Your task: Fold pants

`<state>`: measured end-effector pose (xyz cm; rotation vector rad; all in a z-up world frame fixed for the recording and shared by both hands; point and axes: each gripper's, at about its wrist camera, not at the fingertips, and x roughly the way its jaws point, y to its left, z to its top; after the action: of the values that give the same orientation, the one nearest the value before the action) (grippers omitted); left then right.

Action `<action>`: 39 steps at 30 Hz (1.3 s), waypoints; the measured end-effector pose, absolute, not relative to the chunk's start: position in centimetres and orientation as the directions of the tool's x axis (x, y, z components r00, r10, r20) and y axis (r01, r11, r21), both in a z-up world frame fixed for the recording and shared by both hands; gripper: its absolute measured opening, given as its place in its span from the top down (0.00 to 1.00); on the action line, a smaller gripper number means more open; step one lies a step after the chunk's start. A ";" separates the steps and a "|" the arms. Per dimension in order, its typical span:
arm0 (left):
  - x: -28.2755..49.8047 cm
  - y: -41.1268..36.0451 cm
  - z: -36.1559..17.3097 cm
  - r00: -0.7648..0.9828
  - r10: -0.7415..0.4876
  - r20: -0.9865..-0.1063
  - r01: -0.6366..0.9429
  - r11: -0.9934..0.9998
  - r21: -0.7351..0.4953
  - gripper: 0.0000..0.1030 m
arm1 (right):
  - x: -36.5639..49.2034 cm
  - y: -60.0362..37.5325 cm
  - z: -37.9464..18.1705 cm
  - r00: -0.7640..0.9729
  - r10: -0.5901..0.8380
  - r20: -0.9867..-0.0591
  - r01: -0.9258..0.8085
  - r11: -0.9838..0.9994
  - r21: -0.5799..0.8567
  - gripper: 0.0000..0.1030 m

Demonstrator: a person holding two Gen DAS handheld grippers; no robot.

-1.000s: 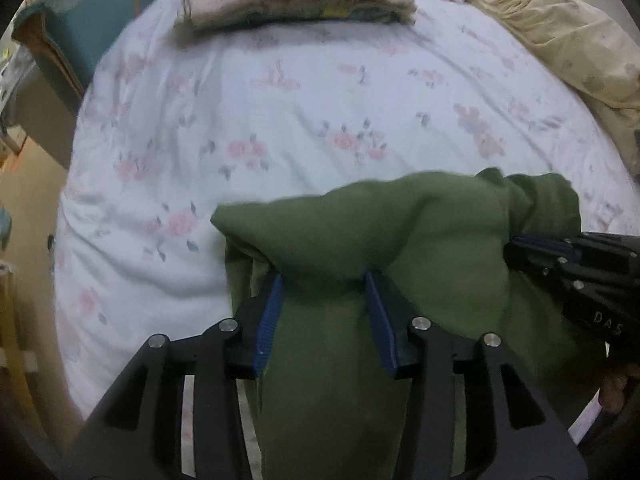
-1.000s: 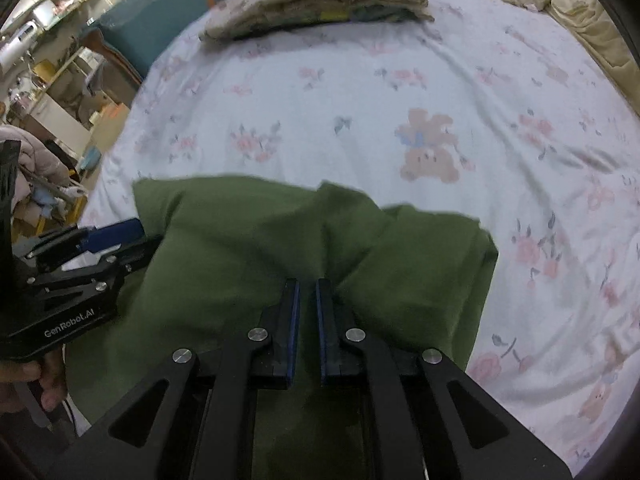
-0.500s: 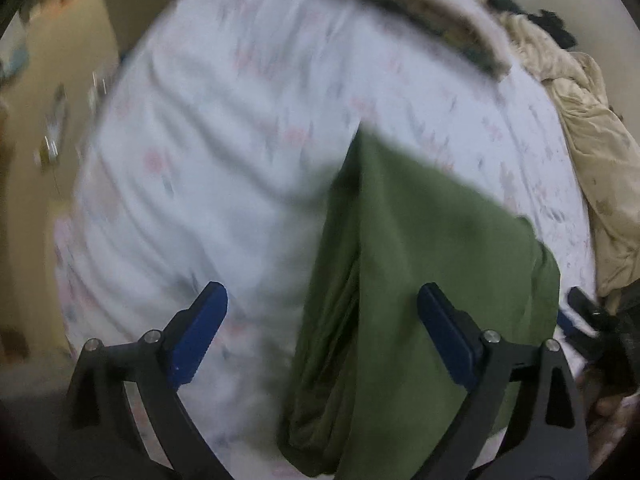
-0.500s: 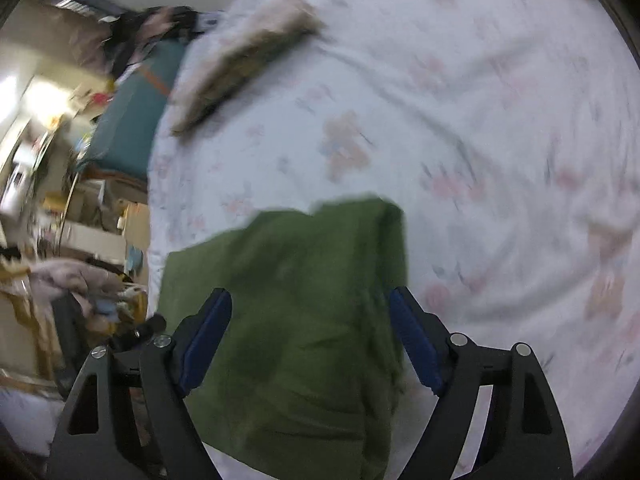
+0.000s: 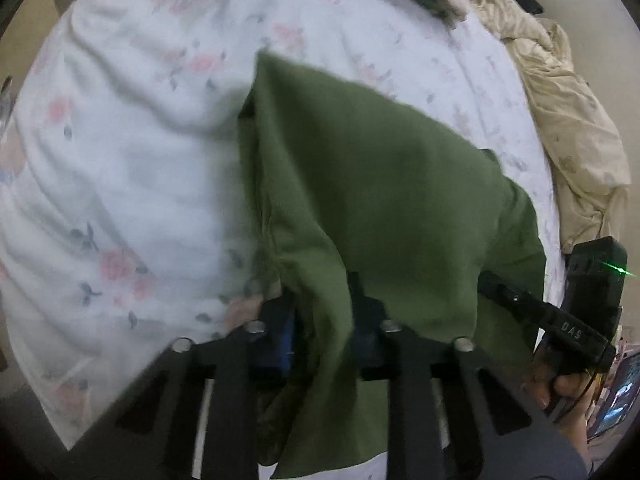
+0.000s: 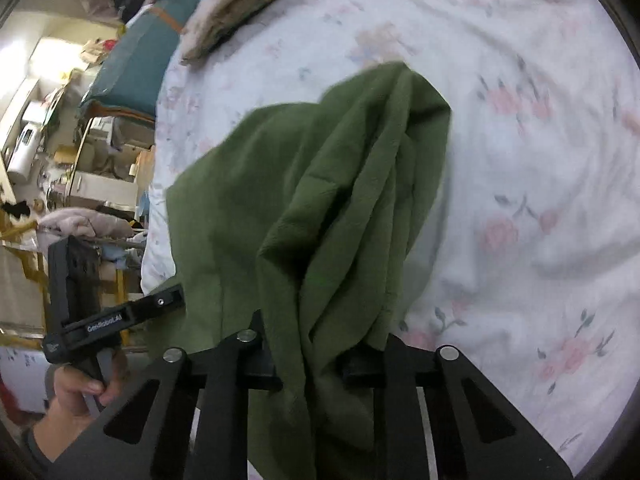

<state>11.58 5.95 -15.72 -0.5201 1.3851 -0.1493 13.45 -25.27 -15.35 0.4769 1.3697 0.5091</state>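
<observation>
The green pants (image 5: pixel 384 184) lie in a folded heap on the flowery bed sheet (image 5: pixel 120 160), near its front edge. A thick fold of the pants runs up between the fingers of the left gripper (image 5: pixel 322 320), whose jaws are closing on it. Another bunch of the pants (image 6: pixel 344 208) sits between the fingers of the right gripper (image 6: pixel 312 360), and its jaws are closing on the cloth too. A hand (image 6: pixel 76 396) holds the left gripper's handle beside the pants. Half a second ago both grippers stood wide open over the pants. Now each one pinches cloth. Past the pants, at the far end of the sheet, lies a folded blanket (image 6: pixel 240 4). A cream cover (image 5: pixel 560 112) lies crumpled beside the sheet.
</observation>
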 end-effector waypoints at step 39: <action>48.6 15.6 -9.8 0.588 -0.085 -0.804 -0.234 0.934 -0.270 0.40 | 53.0 -20.6 -8.7 0.485 0.298 -0.822 -0.119 0.954 0.276 0.30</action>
<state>48.59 15.58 -9.78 -0.3694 0.9437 0.0891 53.02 -20.55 -8.65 0.1908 1.0351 0.2558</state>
